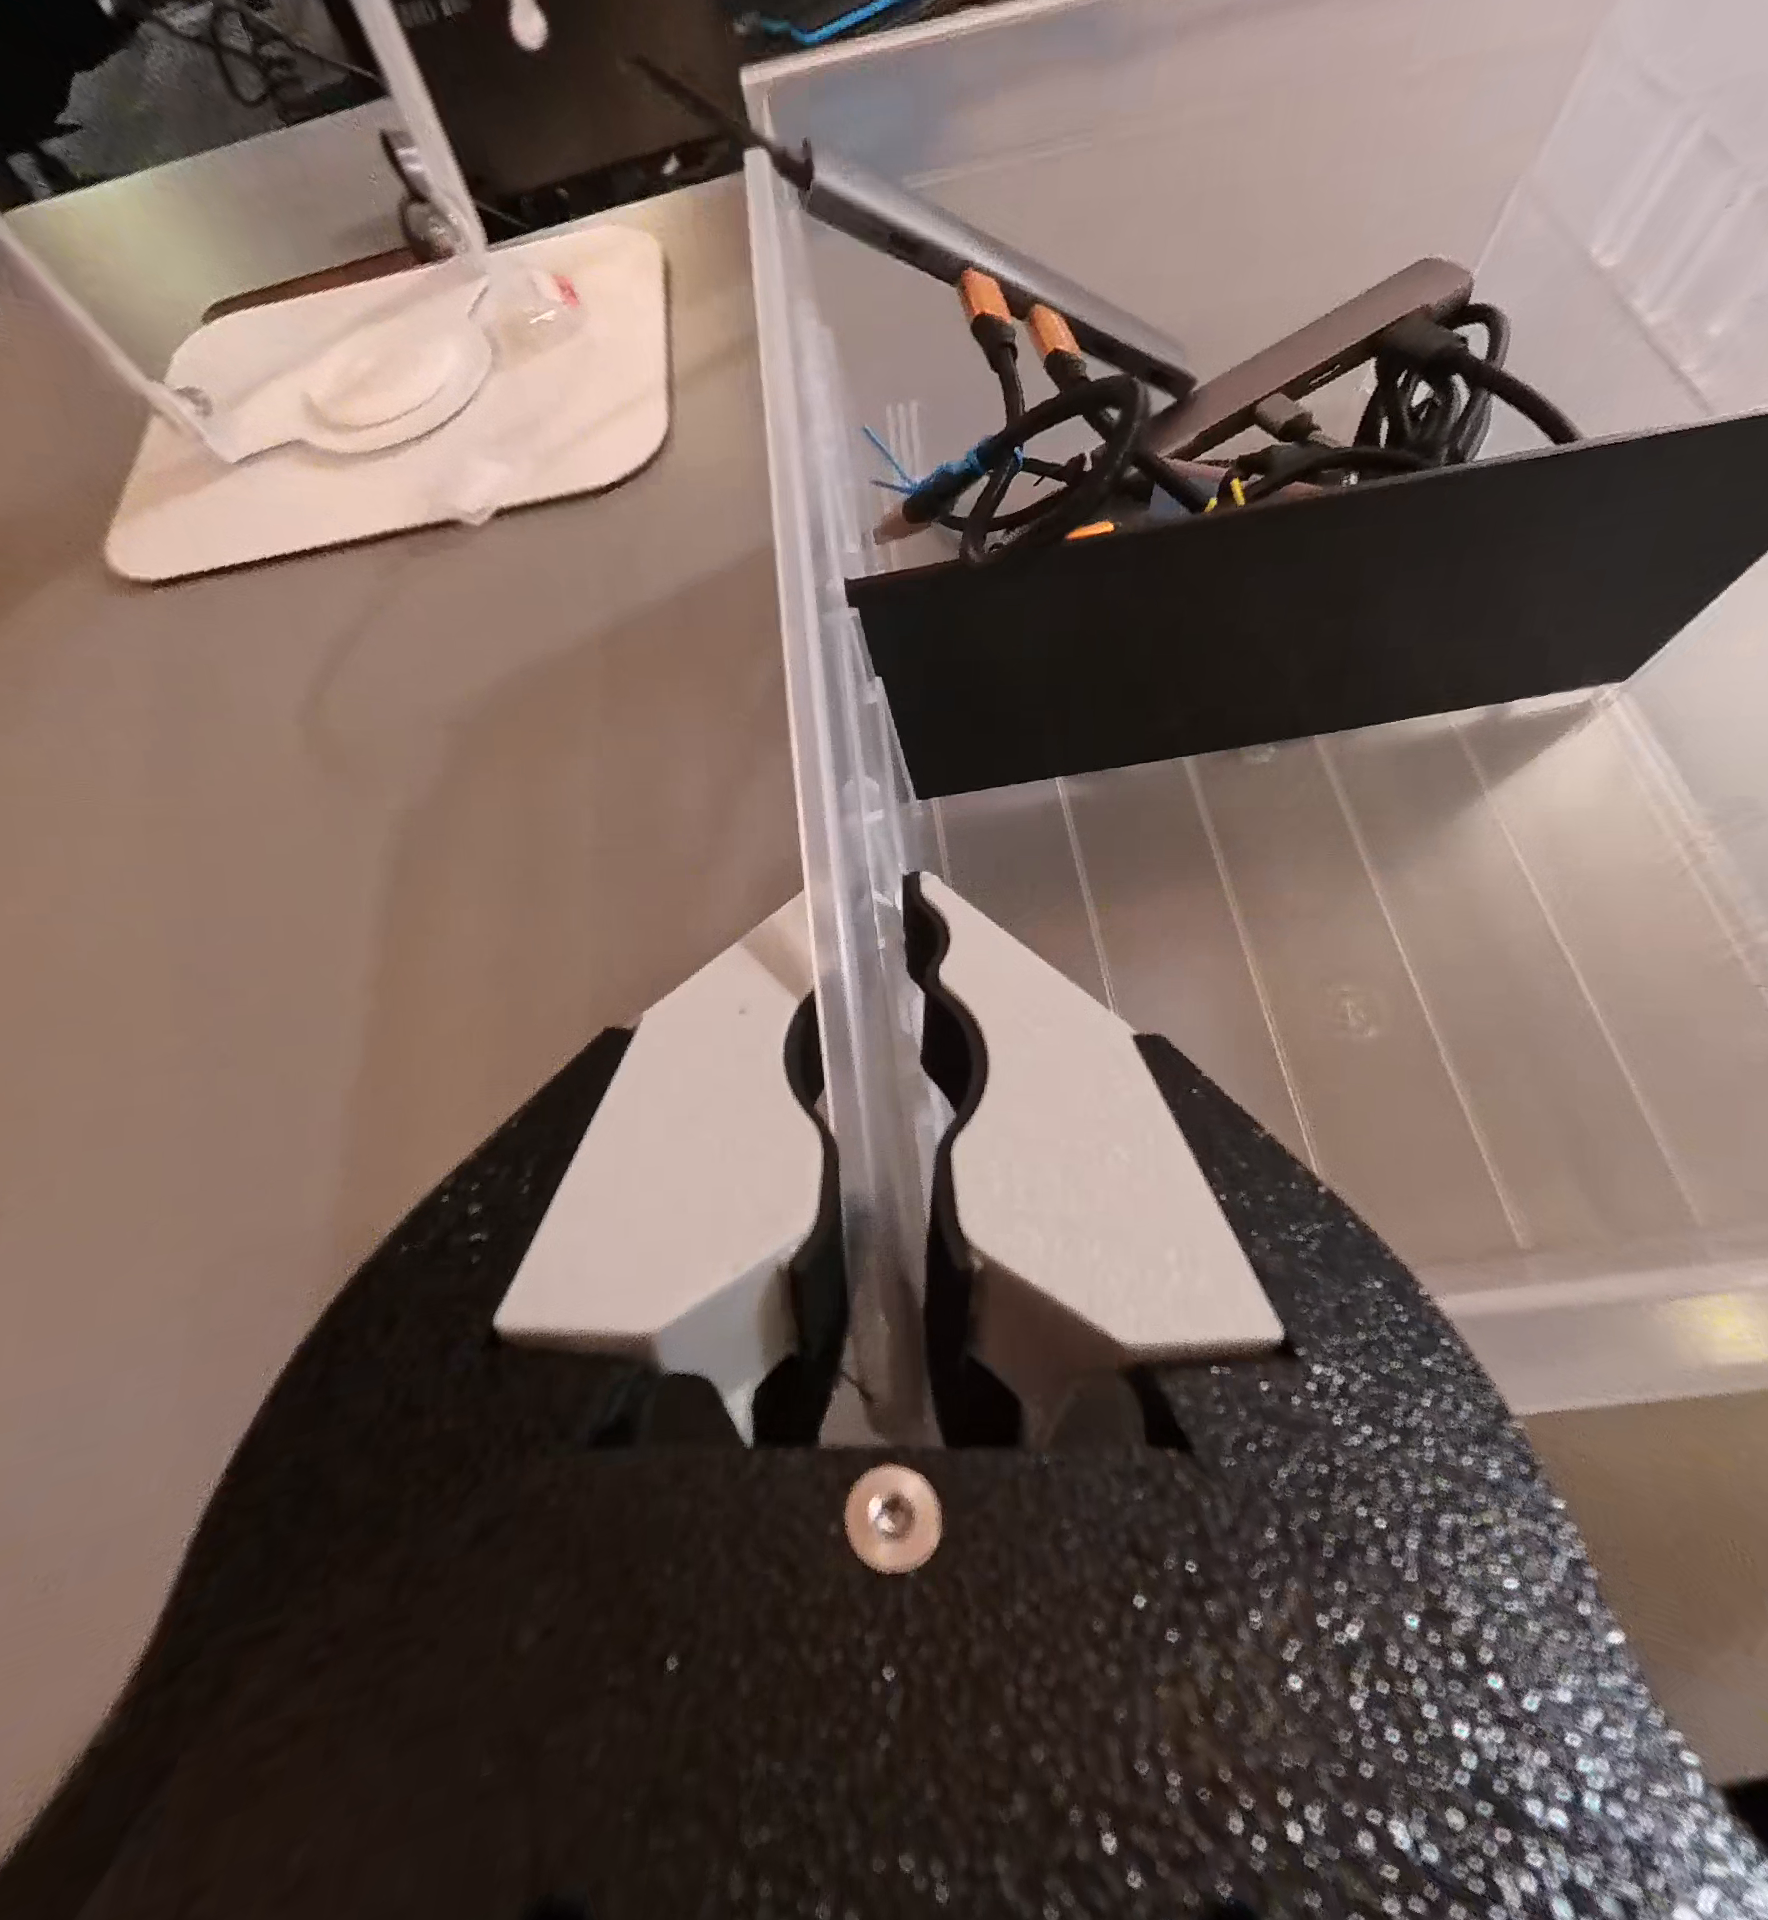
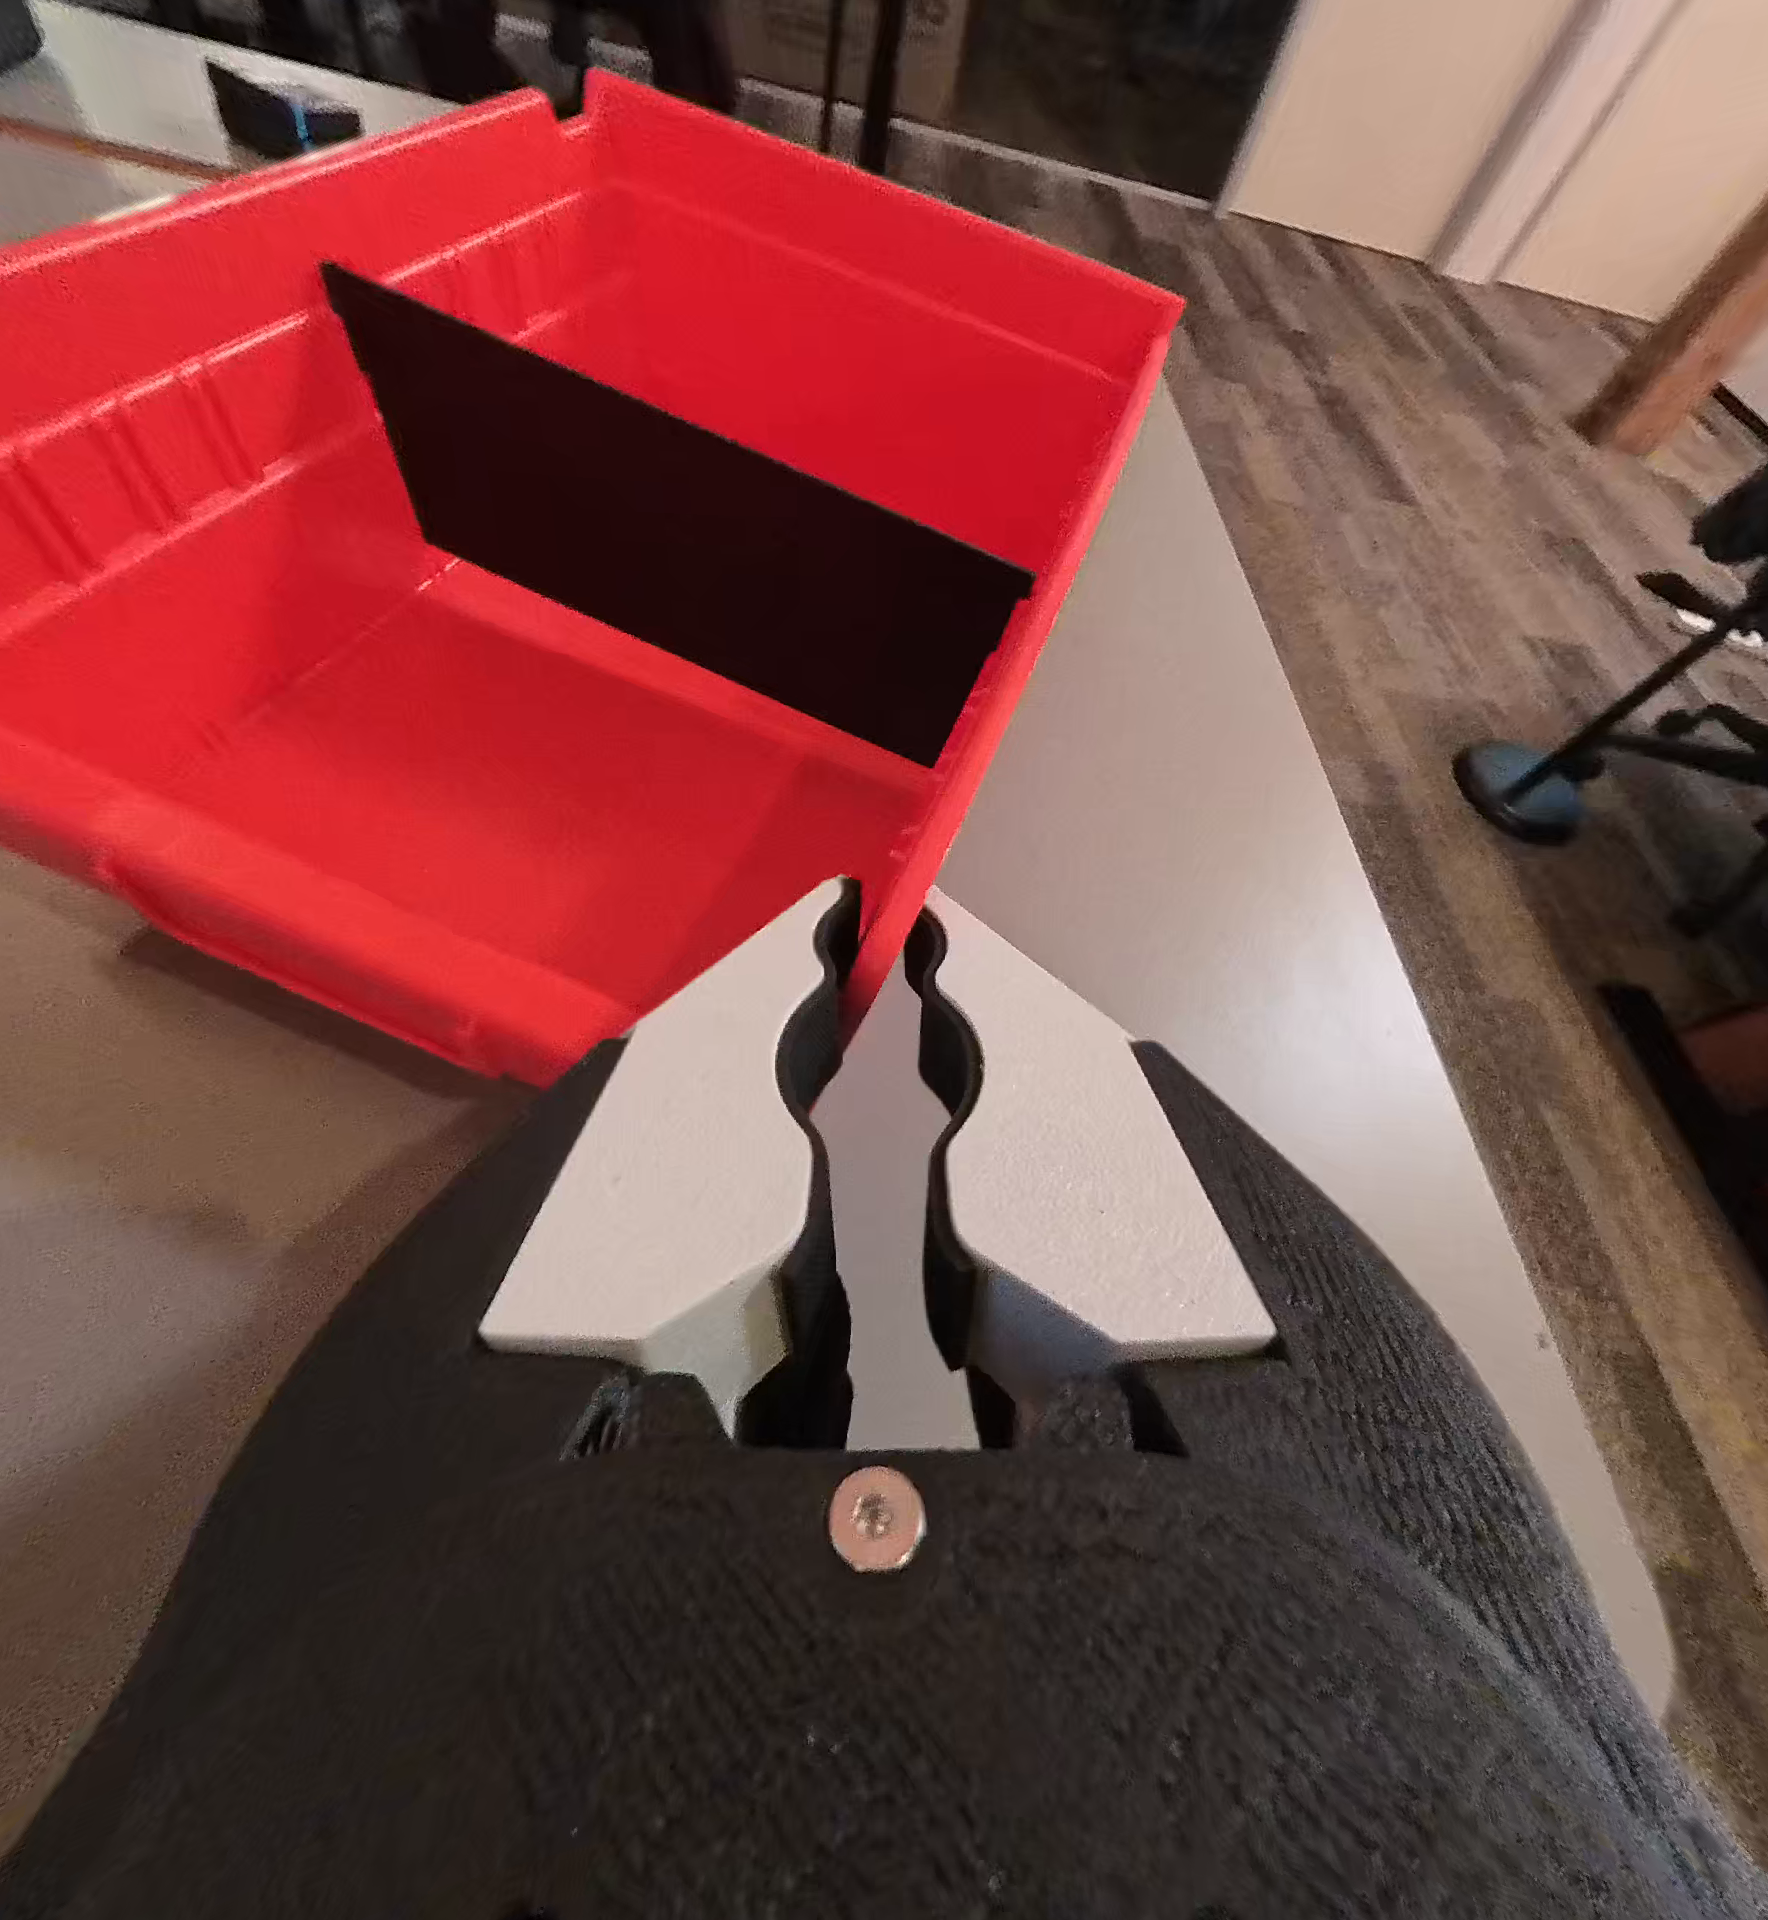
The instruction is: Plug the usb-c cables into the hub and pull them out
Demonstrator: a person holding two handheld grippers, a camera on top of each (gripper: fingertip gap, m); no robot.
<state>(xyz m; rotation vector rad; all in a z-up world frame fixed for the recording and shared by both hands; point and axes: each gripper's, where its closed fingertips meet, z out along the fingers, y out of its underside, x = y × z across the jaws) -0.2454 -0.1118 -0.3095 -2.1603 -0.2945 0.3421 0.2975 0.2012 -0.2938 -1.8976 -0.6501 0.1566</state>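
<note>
A clear plastic bin [image 1: 807,520] stands on the table with a black divider [image 1: 1327,603] across it. Behind the divider lie a silver hub [image 1: 963,244], a dark grey hub [image 1: 1316,343] and tangled black cables with orange plugs [image 1: 984,301]; two orange plugs sit against the silver hub. My left gripper [image 1: 859,914] is shut on the clear bin's left wall. A red bin [image 2: 444,748] with a black divider [image 2: 672,520] shows nothing in its front compartment; behind the divider is hidden. My right gripper [image 2: 885,914] is shut on its right wall near the front corner.
A white mat [image 1: 392,416] with a clear stand on it lies to the left of the clear bin. The table's right edge [image 2: 1379,1143] runs close beside the red bin, with wood floor and a blue-based stand [image 2: 1514,790] beyond. About 65 cm separates my left fingertips from my right.
</note>
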